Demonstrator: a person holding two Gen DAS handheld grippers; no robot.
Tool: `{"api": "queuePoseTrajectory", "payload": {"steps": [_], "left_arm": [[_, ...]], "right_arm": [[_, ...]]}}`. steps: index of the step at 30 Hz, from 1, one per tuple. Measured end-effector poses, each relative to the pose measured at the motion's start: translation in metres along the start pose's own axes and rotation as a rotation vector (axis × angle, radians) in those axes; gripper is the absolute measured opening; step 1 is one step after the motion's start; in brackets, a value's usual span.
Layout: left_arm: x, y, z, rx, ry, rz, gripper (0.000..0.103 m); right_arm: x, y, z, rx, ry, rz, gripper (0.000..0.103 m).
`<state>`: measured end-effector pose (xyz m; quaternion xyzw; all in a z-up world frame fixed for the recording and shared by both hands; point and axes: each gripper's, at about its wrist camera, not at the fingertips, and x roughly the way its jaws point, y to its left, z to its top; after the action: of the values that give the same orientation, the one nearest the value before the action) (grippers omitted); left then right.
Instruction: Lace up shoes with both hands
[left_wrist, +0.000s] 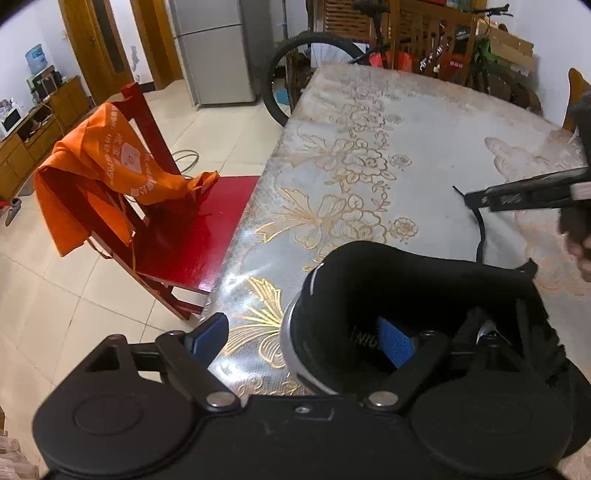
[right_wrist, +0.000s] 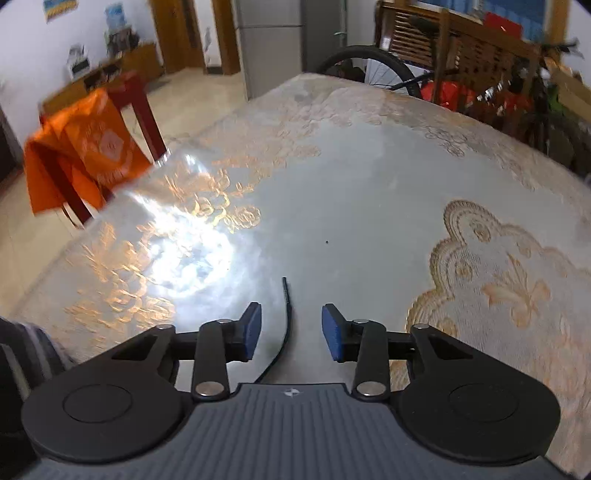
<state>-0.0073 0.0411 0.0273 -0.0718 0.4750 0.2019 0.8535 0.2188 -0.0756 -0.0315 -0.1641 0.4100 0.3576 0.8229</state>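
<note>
Left wrist view shows my left gripper spread wide, one blue pad dipped inside the collar of the single black fabric shoe with a grey sole, the other pad outside it. That shoe sits on the floral plastic-covered table, its long axis running rightward. Gold letters inside its collar are too small to read. One black lace runs lengthwise between my right gripper's parted pads, tip pointing away, nothing clamped. An orange printed cloth drapes the one red chair; its writing is unreadable.
</note>
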Motion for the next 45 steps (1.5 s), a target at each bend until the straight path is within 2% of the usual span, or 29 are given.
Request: {"api": "queuePoseTrajectory", "payload": {"steps": [2,4,5,7,9,12,14,17,19,22,25,27,33,37,38,41,45], "left_arm": [[-0.009,0.002,-0.001,-0.018,-0.012,-0.015,0.085],[-0.019,0.003,-0.001,-0.039,-0.027,-0.045,0.085],[-0.024,0.000,0.000,-0.032,-0.032,-0.053,0.085],[-0.033,-0.005,0.002,-0.018,-0.042,-0.069,0.085],[-0.043,-0.010,0.003,-0.004,-0.051,-0.084,0.085],[-0.048,-0.013,-0.002,0.010,-0.058,-0.037,0.085],[-0.053,-0.007,-0.008,-0.034,-0.060,-0.012,0.085],[-0.060,0.010,-0.016,-0.136,-0.051,-0.009,0.085],[-0.064,0.020,-0.022,-0.182,-0.029,-0.003,0.085],[-0.064,0.027,-0.035,-0.196,0.021,0.029,0.085],[-0.056,0.029,-0.049,-0.196,0.065,0.043,0.085],[-0.043,0.027,-0.056,-0.193,0.085,0.028,0.085],[-0.011,0.011,-0.037,-0.109,0.054,0.005,0.084],[0.004,0.004,-0.021,-0.037,0.029,0.006,0.080],[0.006,0.003,-0.017,-0.017,0.019,0.008,0.076],[0.001,0.005,-0.012,-0.016,-0.001,-0.017,0.073],[-0.006,0.008,-0.005,-0.014,-0.028,-0.050,0.073]], "right_arm": [[0.004,-0.002,-0.003,-0.043,0.018,-0.012,0.029],[0.001,-0.003,-0.007,-0.069,-0.006,-0.009,0.002],[-0.002,-0.006,-0.009,-0.073,-0.007,-0.015,0.000],[-0.009,-0.014,-0.013,-0.043,-0.029,-0.016,0.000],[-0.027,-0.032,-0.017,0.038,-0.097,-0.030,0.000],[-0.072,-0.071,-0.031,0.199,-0.236,-0.063,0.000],[-0.113,-0.098,-0.044,0.274,-0.335,-0.089,0.000],[-0.174,-0.115,-0.065,0.258,-0.469,-0.016,0.000],[-0.205,-0.112,-0.076,0.172,-0.524,0.054,0.000],[-0.220,-0.080,-0.092,-0.072,-0.479,0.122,0.000],[-0.191,-0.055,-0.111,-0.201,-0.350,0.186,0.000],[-0.168,-0.050,-0.119,-0.209,-0.282,0.220,0.000],[-0.141,-0.027,-0.144,-0.189,-0.134,0.317,0.000],[-0.149,-0.016,-0.162,-0.091,-0.101,0.376,0.000],[-0.151,-0.013,-0.167,-0.056,-0.093,0.397,0.000],[-0.155,0.006,-0.180,0.020,-0.068,0.467,0.000],[-0.154,0.047,-0.191,0.027,-0.048,0.548,0.000]]}}
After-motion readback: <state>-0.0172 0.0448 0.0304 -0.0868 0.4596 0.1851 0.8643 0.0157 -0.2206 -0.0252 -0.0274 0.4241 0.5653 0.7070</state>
